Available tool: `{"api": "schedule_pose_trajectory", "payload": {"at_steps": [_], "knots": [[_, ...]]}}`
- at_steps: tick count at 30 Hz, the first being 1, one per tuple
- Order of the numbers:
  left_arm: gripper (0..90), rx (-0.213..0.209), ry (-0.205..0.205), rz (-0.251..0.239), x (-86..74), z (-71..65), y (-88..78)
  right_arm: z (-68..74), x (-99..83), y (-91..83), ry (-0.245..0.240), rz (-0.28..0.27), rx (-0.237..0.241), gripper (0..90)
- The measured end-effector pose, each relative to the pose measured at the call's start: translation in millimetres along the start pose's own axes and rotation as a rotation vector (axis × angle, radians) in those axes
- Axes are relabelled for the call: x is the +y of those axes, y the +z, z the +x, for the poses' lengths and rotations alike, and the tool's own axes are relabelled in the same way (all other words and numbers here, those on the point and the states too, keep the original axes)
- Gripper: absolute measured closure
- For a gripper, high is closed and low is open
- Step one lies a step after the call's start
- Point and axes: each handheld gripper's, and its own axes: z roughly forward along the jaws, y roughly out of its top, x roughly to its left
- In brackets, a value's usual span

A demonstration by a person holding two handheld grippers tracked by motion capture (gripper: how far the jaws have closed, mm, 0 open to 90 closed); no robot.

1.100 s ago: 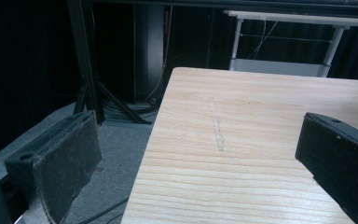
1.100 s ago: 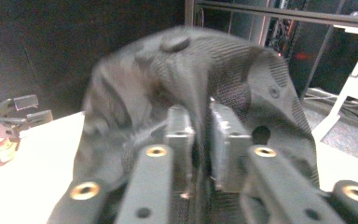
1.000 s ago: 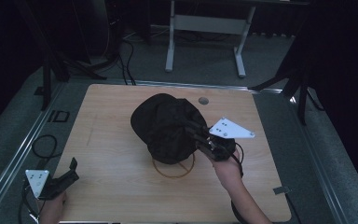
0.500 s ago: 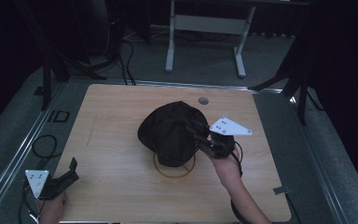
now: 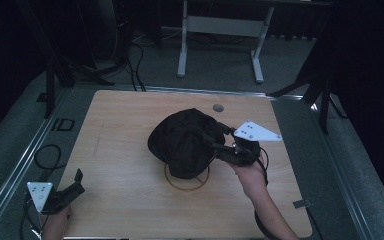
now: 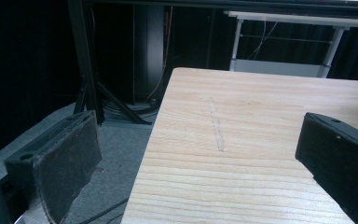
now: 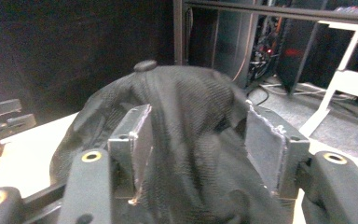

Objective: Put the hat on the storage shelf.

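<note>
Dim overall lighting with a cool cast. In the high view, the pale wooden tabletop (image 5: 130, 135) is the brightest surface, evenly lit and free of glare, while the surroundings fall into near-black. The crumpled black mesh fabric cap (image 5: 185, 142) reads as a dark mass with little internal detail. In the right gripper view its weave is visible but soft and slightly blurred. In the left gripper view the near black jaws are out of focus; the wood grain is sharp.

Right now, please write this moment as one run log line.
right tongs: shut on black cap | cap over ring | left tongs: open, idle | table
</note>
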Motion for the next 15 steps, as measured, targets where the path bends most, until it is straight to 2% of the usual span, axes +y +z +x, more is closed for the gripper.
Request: {"api": "schedule_pose_trajectory", "payload": {"at_steps": [5, 8, 12, 15], "knots": [[0.5, 0.001, -0.001, 0.001, 0.0, 0.1, 0.1, -7.6, 2.5, -6.6, -0.015, 0.024, 0.003, 30.0], [0.5, 0.002, 0.000, 0.000, 0.0, -0.1, -0.1, -10.8, 1.2, -9.2, -0.026, 0.032, -0.005, 28.6], [0.5, 0.002, 0.001, 0.000, 0.0, -0.2, -0.1, -22.3, -4.9, -17.5, 0.006, 0.031, 0.020, 18.9], [0.5, 0.003, 0.000, 0.000, 0.0, -0.2, 0.0, -28.2, -9.5, -23.1, 0.001, 0.033, 0.001, 16.8]]}}
